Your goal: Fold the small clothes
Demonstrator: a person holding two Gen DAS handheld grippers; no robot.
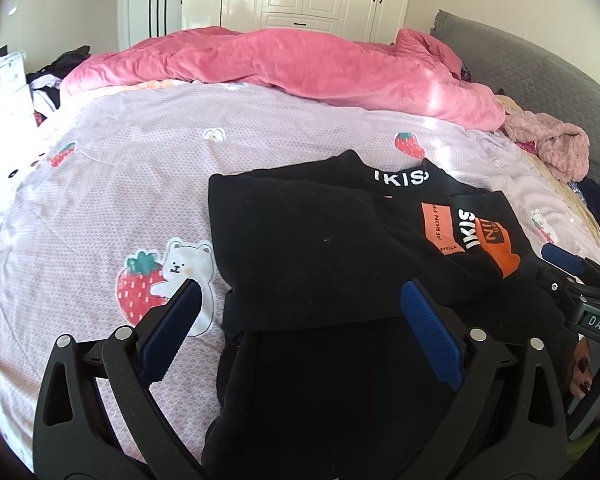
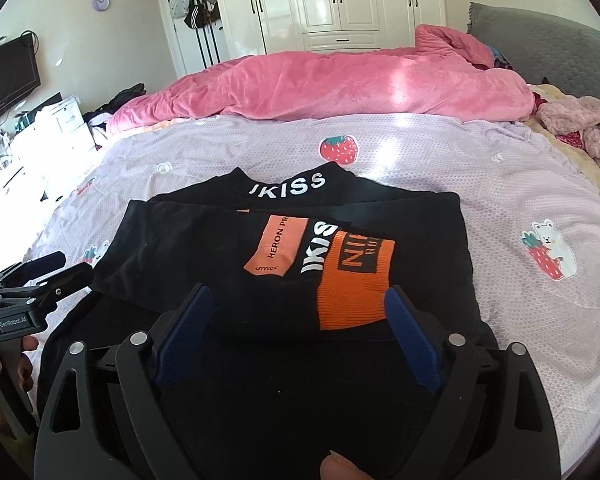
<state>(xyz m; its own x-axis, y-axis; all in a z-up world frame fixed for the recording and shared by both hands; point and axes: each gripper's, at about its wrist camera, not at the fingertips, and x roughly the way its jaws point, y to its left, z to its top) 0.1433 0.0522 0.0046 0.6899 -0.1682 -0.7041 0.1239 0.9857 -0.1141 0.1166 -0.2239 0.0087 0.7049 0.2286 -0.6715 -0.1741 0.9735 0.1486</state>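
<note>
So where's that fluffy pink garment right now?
The fluffy pink garment lies crumpled at the bed's far right edge in both views, just past the end of the pink duvet and against the grey headboard.

— Both grippers? 
— The left gripper (image 1: pixel 300 296) has its blue fingers (image 1: pixel 432 336) spread wide, gripping nothing. The right gripper (image 2: pixel 298 300) is spread too, a thumb (image 2: pixel 340 466) showing behind it.

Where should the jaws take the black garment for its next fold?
Probably at the near hem of the black garment, coming in low from the person's side. Its sleeves are already folded across the front, the collar lies at the far end, and the near edge lies loose on the bedsheet. Both the left gripper and right gripper are open above that end.
</note>
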